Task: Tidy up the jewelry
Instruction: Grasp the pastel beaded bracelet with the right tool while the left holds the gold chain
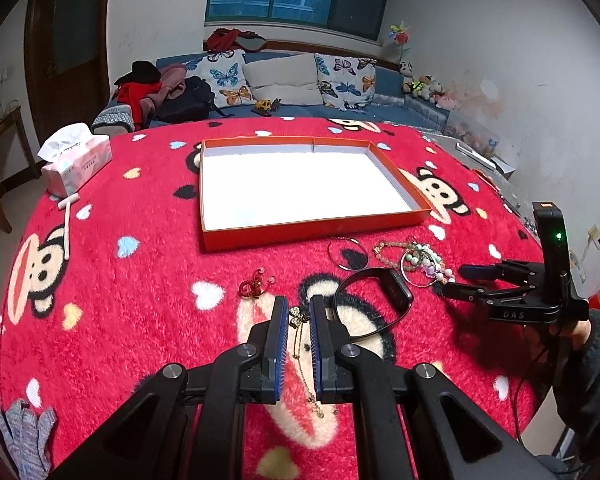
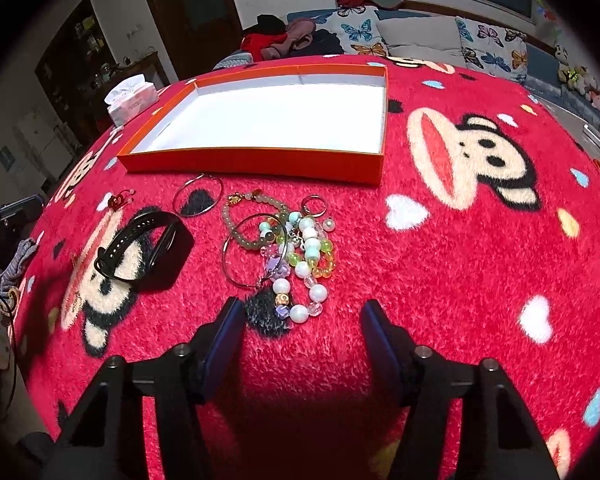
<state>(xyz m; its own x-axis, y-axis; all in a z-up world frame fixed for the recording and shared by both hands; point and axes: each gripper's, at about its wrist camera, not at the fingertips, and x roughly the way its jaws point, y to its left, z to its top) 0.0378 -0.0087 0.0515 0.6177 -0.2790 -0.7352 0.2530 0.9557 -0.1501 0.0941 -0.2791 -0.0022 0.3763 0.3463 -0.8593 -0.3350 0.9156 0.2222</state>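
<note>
An orange tray [image 1: 300, 231] [image 2: 260, 162] with a white floor sits on the red monkey-print cloth. My left gripper [image 1: 299, 314] straddles a gold necklace [image 1: 300, 344] with heart pendants, jaws narrowly apart, not closed on it. My right gripper [image 2: 302, 316] [image 1: 456, 280] is open just short of a pile of bead bracelets [image 2: 300, 248] [image 1: 424, 260]. A black smart band [image 1: 380, 300] [image 2: 148, 256], a thin hoop [image 1: 348, 252] [image 2: 198, 200], a silver bangle [image 2: 254, 250], a ring [image 2: 314, 205] and a red charm [image 1: 254, 284] [image 2: 118, 200] lie nearby.
A tissue pack [image 1: 76, 158] [image 2: 131, 98] stands at the table's left with a white stick [image 1: 67, 224] beside it. A grey glove [image 1: 24, 436] lies at the near left edge. A sofa [image 1: 284, 84] with cushions is behind the table.
</note>
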